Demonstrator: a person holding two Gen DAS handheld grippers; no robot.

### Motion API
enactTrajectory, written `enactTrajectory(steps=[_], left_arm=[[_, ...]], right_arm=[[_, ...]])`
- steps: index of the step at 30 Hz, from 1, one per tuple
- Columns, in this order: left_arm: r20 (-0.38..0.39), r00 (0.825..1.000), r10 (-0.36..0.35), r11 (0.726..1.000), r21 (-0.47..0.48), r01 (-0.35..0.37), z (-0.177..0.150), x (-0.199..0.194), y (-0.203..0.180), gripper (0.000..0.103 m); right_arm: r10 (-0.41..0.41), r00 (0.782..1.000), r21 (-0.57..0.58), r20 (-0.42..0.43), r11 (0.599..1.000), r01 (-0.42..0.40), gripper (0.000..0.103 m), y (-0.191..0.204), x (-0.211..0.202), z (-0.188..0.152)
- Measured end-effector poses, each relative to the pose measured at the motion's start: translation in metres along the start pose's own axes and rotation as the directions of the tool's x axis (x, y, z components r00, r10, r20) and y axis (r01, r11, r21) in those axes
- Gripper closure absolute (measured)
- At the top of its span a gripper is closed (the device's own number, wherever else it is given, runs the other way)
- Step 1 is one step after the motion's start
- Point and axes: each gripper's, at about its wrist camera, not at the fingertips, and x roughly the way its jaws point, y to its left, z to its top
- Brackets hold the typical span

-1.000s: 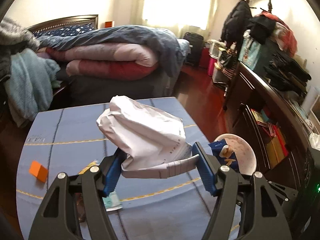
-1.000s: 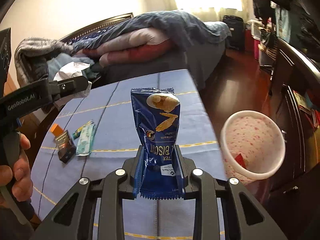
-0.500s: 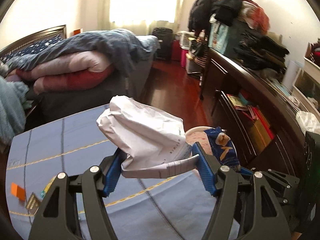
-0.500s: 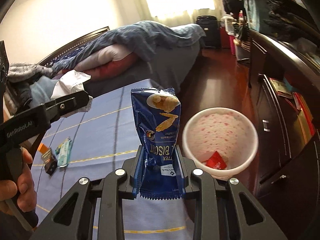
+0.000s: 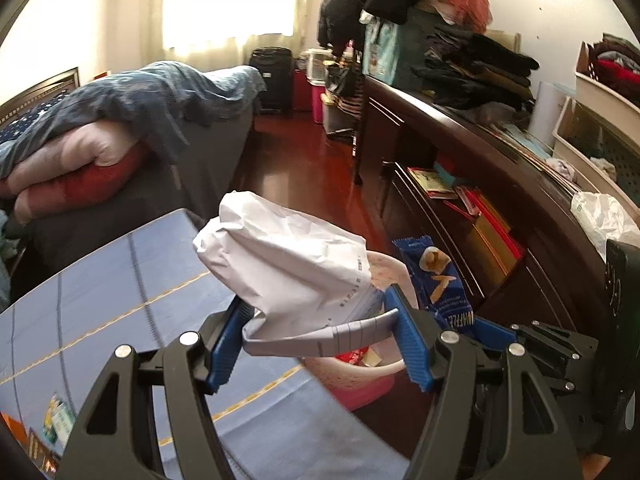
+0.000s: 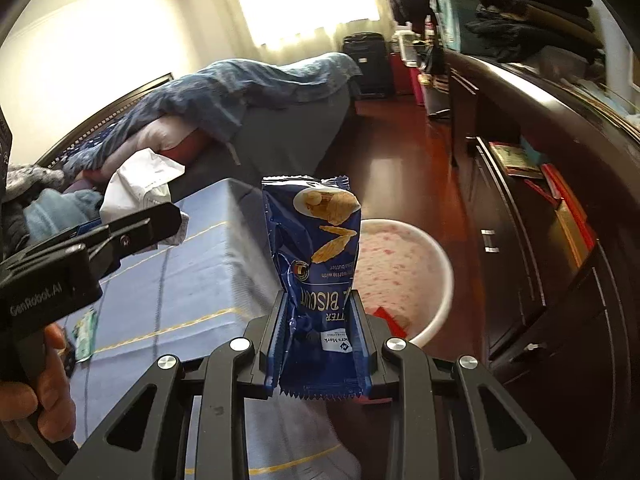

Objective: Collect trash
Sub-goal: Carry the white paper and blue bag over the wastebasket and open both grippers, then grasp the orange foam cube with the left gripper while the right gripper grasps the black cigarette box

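Both tongs swung right off the table (image 5: 120,280) toward the pink bin (image 6: 404,264); left tongs (image 5: 320,344) grip crumpled white bag (image 5: 288,264), right tongs (image 6: 320,340) grip blue biscuit packet (image 6: 316,248).

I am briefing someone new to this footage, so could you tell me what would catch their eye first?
The crumpled white paper bag clamped in the left gripper fills the left wrist view. The right gripper pinches a blue biscuit wrapper upright. Just beyond both, past the blue table's edge, stands a white, pink-speckled trash bin.

A home bedroom: unmade bed (image 5: 132,120), clothes heaped on a dark dresser (image 5: 460,128).
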Motion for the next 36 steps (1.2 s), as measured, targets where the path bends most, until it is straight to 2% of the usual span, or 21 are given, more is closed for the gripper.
enactTrajectory(steps=[4, 9, 17, 22, 23, 25, 27, 28, 31, 36], left_arm=[[-0.030, 0.999, -0.034, 0.999, 0.010, 0.034, 0.007, 0.028, -0.010, 0.035], [-0.079, 0.995, -0.059, 0.998, -0.023, 0.057, 0.013, 0.067, -0.012, 0.035], [-0.166, 0.979, -0.119, 0.990, -0.093, 0.105, 0.014, 0.128, -0.008, 0.034], [-0.174, 0.973, -0.152, 0.982, -0.141, 0.129, 0.015, 0.146, -0.002, 0.029], [-0.174, 0.972, -0.160, 0.979, -0.150, 0.135, 0.017, 0.148, -0.001, 0.024], [-0.164, 0.971, -0.174, 0.976, -0.161, 0.147, 0.020, 0.148, 0.001, 0.018], [-0.151, 0.972, -0.178, 0.975, -0.162, 0.153, 0.024, 0.147, 0.000, 0.010], [-0.143, 0.974, -0.178, 0.975, -0.161, 0.155, 0.026, 0.146, 0.000, 0.008], [-0.123, 0.975, -0.184, 0.973, -0.164, 0.162, 0.031, 0.142, 0.002, 0.007], [-0.097, 0.981, -0.169, 0.973, -0.176, 0.150, 0.032, 0.125, 0.012, 0.007]], right_arm=[[-0.037, 0.999, 0.027, -0.007, 0.999, 0.038, 0.073, -0.017, 0.013, 0.004], [-0.073, 0.997, 0.042, -0.022, 0.996, 0.074, 0.073, -0.033, 0.036, 0.009], [-0.109, 0.993, 0.033, -0.053, 0.993, 0.111, 0.069, -0.044, 0.077, 0.013], [-0.134, 0.990, 0.023, -0.042, 0.991, 0.135, 0.060, -0.049, 0.093, 0.014], [-0.138, 0.990, 0.019, -0.035, 0.990, 0.139, 0.059, -0.050, 0.096, 0.014], [-0.145, 0.989, 0.016, -0.029, 0.989, 0.146, 0.051, -0.052, 0.100, 0.014], [-0.144, 0.989, 0.026, -0.022, 0.989, 0.145, 0.038, -0.053, 0.103, 0.016], [-0.138, 0.990, 0.033, -0.016, 0.990, 0.139, 0.036, -0.054, 0.104, 0.016], [-0.150, 0.989, 0.030, -0.016, 0.988, 0.150, 0.027, -0.055, 0.107, 0.018], [-0.162, 0.986, 0.024, -0.029, 0.986, 0.162, 0.024, -0.049, 0.104, 0.018]])
